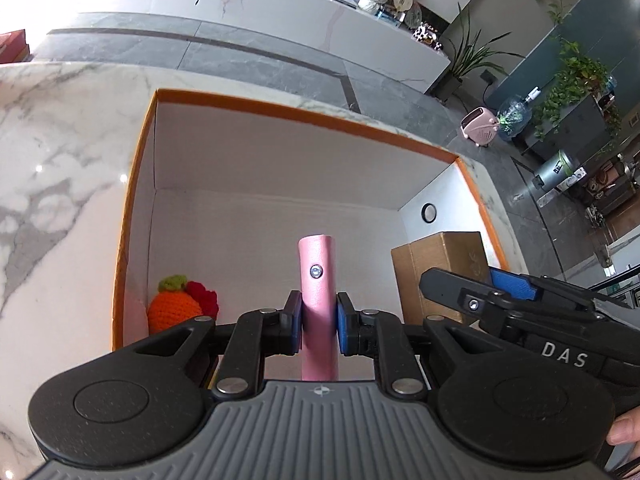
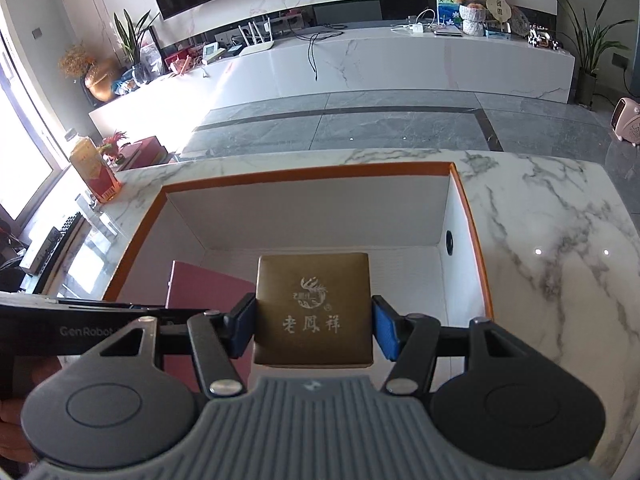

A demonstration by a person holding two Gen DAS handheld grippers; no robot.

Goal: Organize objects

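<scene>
Two grippers are loaded, and I have both over the orange-rimmed box, which I take as my landmark throughout. My left gripper pinches a pink case edge-on between its blue pads, the case standing upright above the box floor, roughly mid-box; whether its lower end touches the floor I cannot tell, since the gripper body hides it. My right gripper clamps a gold gift box by its two sides, printed lid up, held inside the box's right half; the left wrist view shows it close to the right wall, but contact with the floor is hidden there too. Already resting in the box: a crocheted orange-and-red toy in the near left corner. Judgement: one item is stowed, two are in hand and nearly placed, so the packing looks well advanced; what is left is to set both down and release them. On the marble table outside the box, off its left edge, stands a red-and-gold carton; whether it belongs to the job I cannot say. Beyond the table lie grey floor tiles and a long white cabinet.
</scene>
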